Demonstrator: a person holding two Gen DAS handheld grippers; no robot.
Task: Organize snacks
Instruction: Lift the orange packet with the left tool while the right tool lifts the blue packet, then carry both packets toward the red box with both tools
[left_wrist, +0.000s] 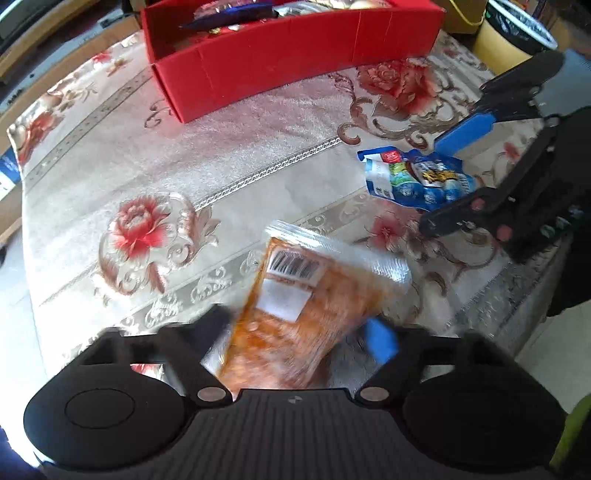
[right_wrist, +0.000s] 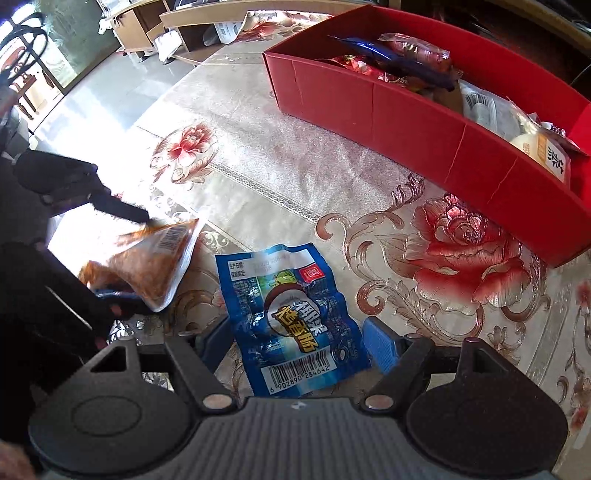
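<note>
An orange snack packet (left_wrist: 306, 314) with a barcode label sits tilted between the fingers of my left gripper (left_wrist: 299, 328), whose pads press on both its sides. It looks blurred. In the right wrist view the same orange packet (right_wrist: 147, 266) is at the left, pinched by the left gripper (right_wrist: 135, 260). A crinkled blue sausage packet (right_wrist: 291, 317) lies lengthwise between the fingers of my right gripper (right_wrist: 299, 343), both pads against its edges. The left wrist view shows the blue packet (left_wrist: 417, 181) at the right inside the right gripper (left_wrist: 432, 182). A red cardboard box (right_wrist: 406, 110) holding several snacks stands beyond.
Everything rests on a table covered by a cream cloth with red flowers (left_wrist: 140, 229). The red box (left_wrist: 288, 55) takes up the far side. A yellow bin with a black liner (left_wrist: 517, 33) stands past the far right corner. Tiled floor and low shelves (right_wrist: 147, 22) lie beyond the table's left edge.
</note>
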